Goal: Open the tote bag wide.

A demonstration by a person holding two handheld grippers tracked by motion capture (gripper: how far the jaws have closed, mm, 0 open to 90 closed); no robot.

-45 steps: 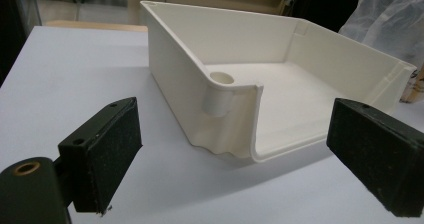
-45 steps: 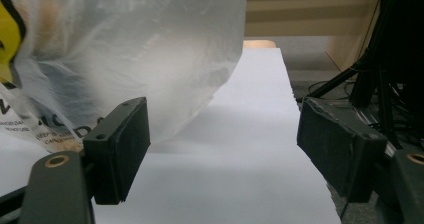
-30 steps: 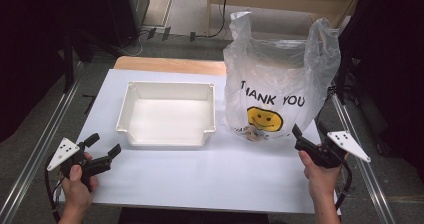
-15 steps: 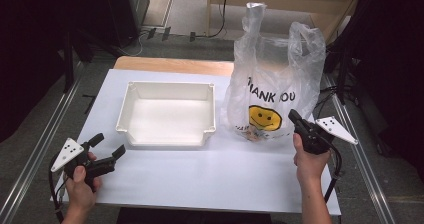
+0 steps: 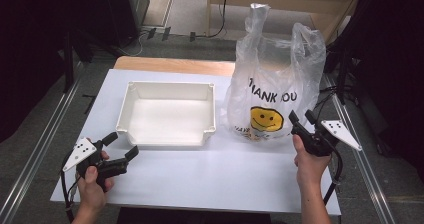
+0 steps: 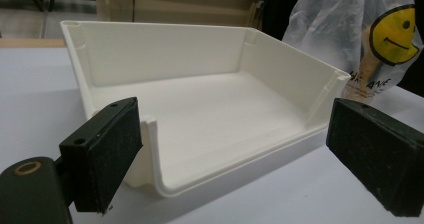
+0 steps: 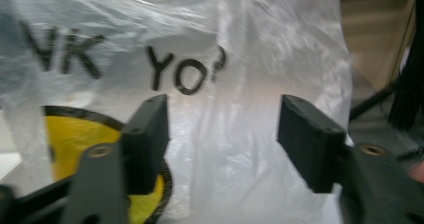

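Bag (image 5: 274, 91): stands upright beside tray (image 5: 169, 134), so right gripper (image 5: 300, 120) reaches it; jaws just reopened, holding nothing.
Left gripper (image 5: 121, 145): open, empty, facing the tray.

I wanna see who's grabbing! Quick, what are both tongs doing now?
Left tongs: open, holding nothing, facing the white tray.
Right tongs: just opened, holding nothing, at the plastic bag.
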